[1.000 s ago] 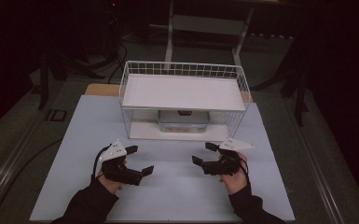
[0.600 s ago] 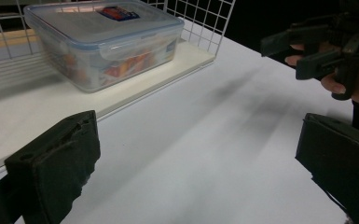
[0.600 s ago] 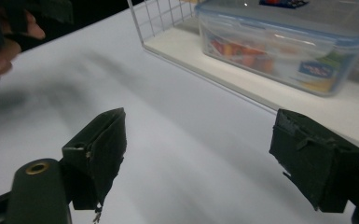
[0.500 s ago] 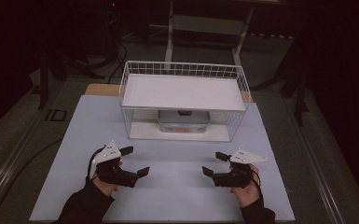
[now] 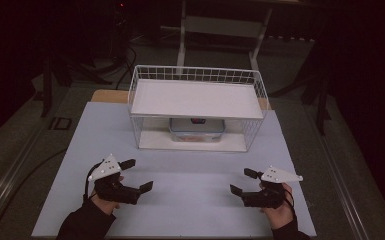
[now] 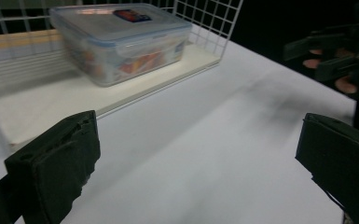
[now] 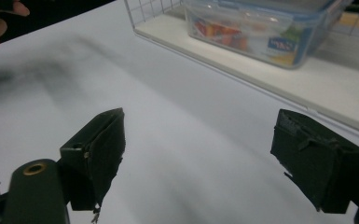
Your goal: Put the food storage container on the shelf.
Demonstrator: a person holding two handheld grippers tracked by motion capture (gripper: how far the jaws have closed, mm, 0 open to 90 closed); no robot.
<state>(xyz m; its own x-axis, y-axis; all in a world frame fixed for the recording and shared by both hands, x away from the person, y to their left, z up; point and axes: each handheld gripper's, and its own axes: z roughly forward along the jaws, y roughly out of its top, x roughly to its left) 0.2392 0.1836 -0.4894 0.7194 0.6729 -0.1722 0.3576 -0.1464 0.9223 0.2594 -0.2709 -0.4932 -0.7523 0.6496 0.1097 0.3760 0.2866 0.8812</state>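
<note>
A white wire rack with a flat white top shelf stands at the back middle of the white table. On its lower shelf sits a clear lidded plastic box with colourful contents, also close in the left gripper view and the right gripper view. My left gripper rests open near the front left, jaws wide with nothing between them. My right gripper stands open at the front right, also holding nothing. Both point inward and toward the rack.
The rack's wire side and its white base board lie ahead of the jaws. The other hand's gripper shows at far right in the left gripper view. Dark floor, cables and a stand surround the table.
My right gripper has moved right and toward the table's near edge. The left gripper has drifted slightly left and nearer. Both stay open.
</note>
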